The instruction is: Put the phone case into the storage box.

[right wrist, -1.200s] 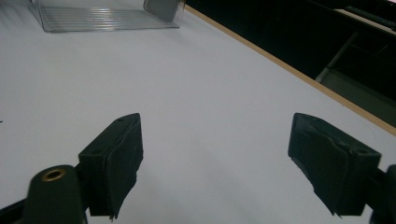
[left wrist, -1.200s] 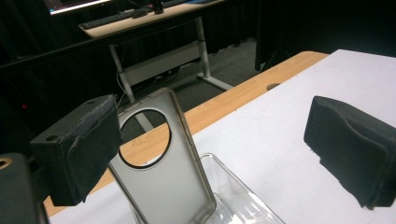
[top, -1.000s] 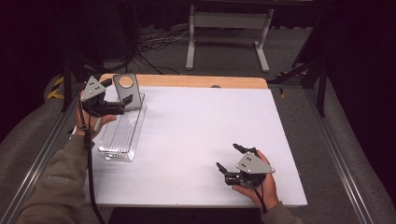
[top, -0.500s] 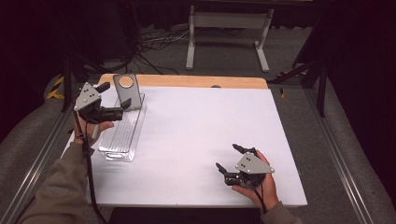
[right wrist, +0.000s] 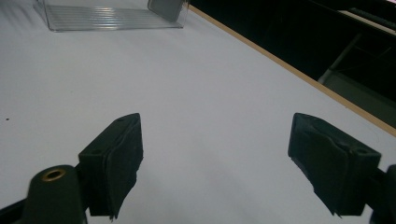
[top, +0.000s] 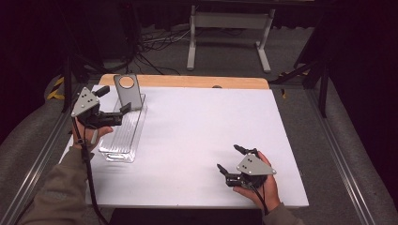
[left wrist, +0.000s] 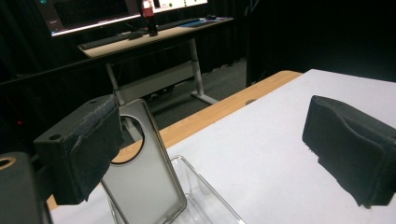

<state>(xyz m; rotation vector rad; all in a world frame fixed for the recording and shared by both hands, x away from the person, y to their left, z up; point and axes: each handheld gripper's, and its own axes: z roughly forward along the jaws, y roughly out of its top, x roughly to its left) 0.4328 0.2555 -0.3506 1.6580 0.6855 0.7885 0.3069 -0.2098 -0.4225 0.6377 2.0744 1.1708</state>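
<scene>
A grey phone case (top: pixel 127 92) with a round hole stands upright at the far end of a clear ridged tray (top: pixel 120 140) on the left of the white table. My left gripper (top: pixel 114 99) is open just left of the case, not touching it. In the left gripper view the case (left wrist: pixel 145 184) rises beside the left pad (left wrist: pixel 88 149), with the tray (left wrist: pixel 205 205) below it. My right gripper (top: pixel 230 158) rests open near the table's front right, with nothing between its jaws. In the right gripper view the tray (right wrist: pixel 107 18) and the case (right wrist: pixel 168 8) lie far off.
The white table top (top: pixel 202 126) has a wooden strip (top: pixel 187 81) along its far edge. Behind it stand a metal desk frame (top: pixel 227 28) and cables on the floor. Metal rails (top: pixel 37 159) run along both sides of the table.
My left gripper has drawn back a little to the left and toward the person, away from the case. The case stays upright in the tray. The right gripper has not moved.
</scene>
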